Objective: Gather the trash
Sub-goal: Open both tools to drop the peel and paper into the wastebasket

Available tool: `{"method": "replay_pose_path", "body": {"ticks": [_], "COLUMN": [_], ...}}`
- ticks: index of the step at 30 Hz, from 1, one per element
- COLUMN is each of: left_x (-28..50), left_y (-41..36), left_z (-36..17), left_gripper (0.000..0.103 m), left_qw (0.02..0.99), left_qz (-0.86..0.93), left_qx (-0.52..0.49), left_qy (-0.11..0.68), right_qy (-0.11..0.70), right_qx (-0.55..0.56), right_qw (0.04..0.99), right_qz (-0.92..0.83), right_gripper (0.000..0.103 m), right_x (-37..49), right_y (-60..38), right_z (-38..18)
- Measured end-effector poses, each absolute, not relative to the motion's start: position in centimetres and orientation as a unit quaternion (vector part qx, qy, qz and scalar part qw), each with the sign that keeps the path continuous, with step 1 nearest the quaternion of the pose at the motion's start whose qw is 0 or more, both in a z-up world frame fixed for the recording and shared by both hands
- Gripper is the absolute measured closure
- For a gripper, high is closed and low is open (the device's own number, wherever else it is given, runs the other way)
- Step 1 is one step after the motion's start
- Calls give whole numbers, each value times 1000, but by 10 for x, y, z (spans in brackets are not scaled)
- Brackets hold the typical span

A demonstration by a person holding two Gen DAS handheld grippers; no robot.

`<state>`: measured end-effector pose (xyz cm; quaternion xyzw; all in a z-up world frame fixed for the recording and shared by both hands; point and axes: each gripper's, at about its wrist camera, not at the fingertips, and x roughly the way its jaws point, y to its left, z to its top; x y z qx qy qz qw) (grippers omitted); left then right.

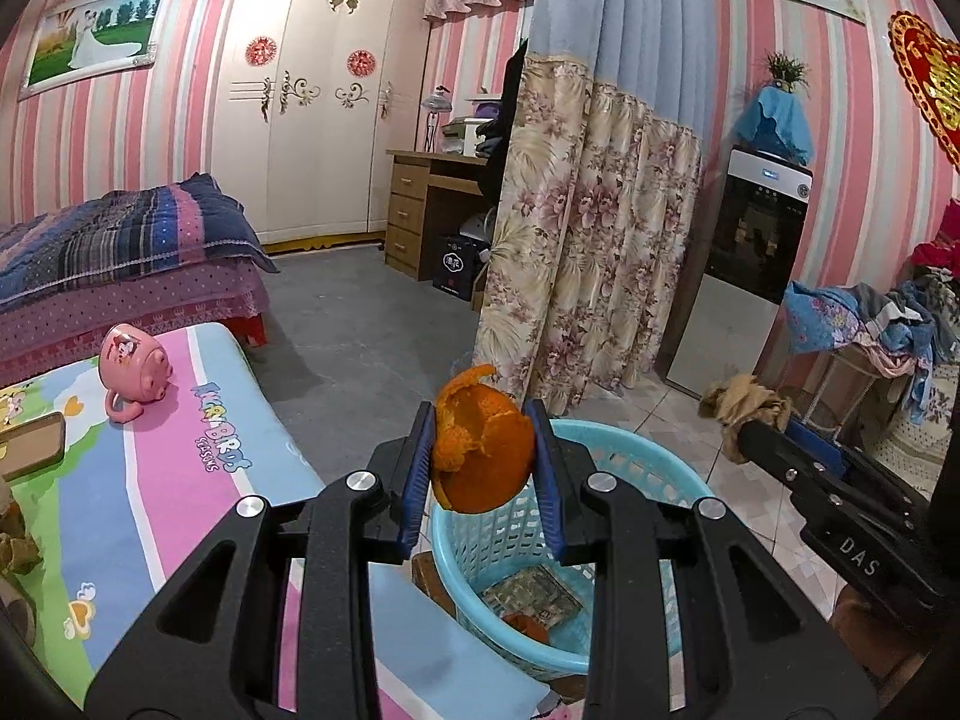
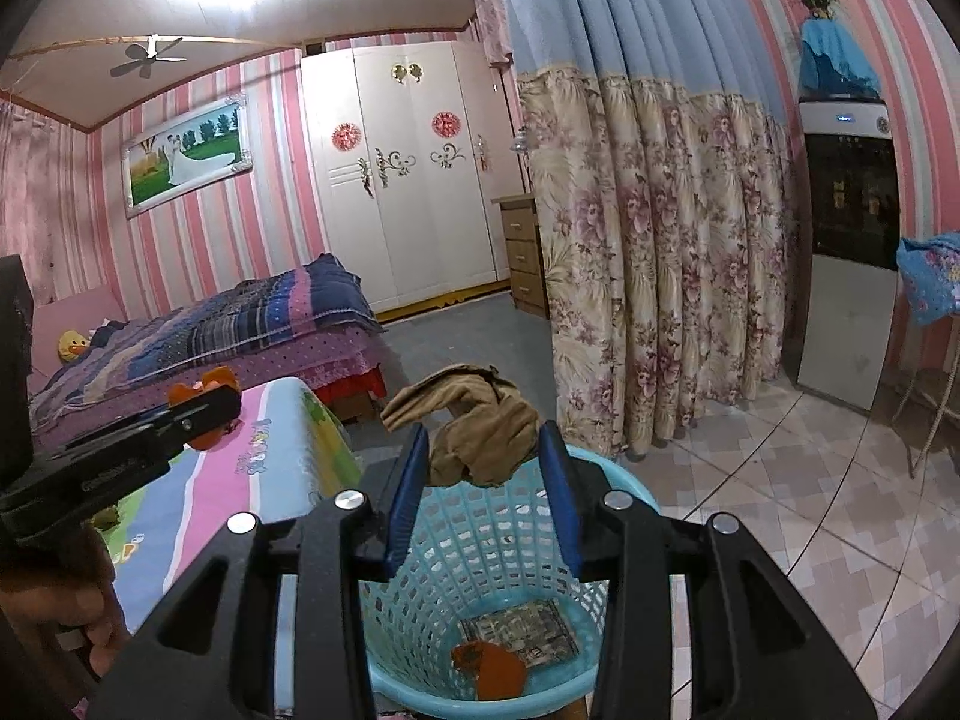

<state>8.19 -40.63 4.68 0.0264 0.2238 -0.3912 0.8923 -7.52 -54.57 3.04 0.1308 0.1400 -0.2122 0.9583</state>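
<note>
The left tool [image 1: 483, 450] squeezes a curled orange peel [image 1: 480, 450] between its two blue pads. It holds the peel up over the near rim of the blue basket [image 1: 648, 462]. The right tool [image 2: 485, 462] pinches a crumpled brown paper [image 2: 480, 438] the same way, and that paper hangs over the basket [image 2: 606, 474] too. Down at the bottom of the basket lie a flat printed wrapper [image 2: 525, 630] and another bit of orange peel [image 2: 492, 669].

Just to the left of the basket is the tabletop [image 1: 138, 498] with a bright cartoon cover. A pink mug [image 1: 132, 369] lies tipped on its side on it. Farther back is a bed [image 1: 114, 258] with a striped blanket. A flowery curtain [image 1: 600, 228] hangs behind the basket. A white wardrobe [image 1: 312, 102] stands by the far wall.
</note>
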Motion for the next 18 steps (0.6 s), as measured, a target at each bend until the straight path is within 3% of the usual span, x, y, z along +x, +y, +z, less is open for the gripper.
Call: {"method": "replay_pose_path", "body": {"ticks": [3,12,15,18], "left_x": [81,82,77,72], "left_y": [-406,-416,-424,-433], "left_z": [44,33,28,26], "left_gripper": [74,74,72,72], "left_qw": [891,882,874,864], "left_qz": [-392,-402,-415,-431], "left_qx": [28,37,41,49], "left_qy": [226,244,251,254], "right_qy": [144,117,109,105], "right_qx": [133,139,147,155], "right_qw": [957,952,949,948], "right_qz": [-216,-246,-256,-257], "right_gripper": [58,58,47,47], "right_x": [-72,-84,-89,-91], "right_y": [-548,-553,-557,-559], "right_z": [27,33,33,32]}}
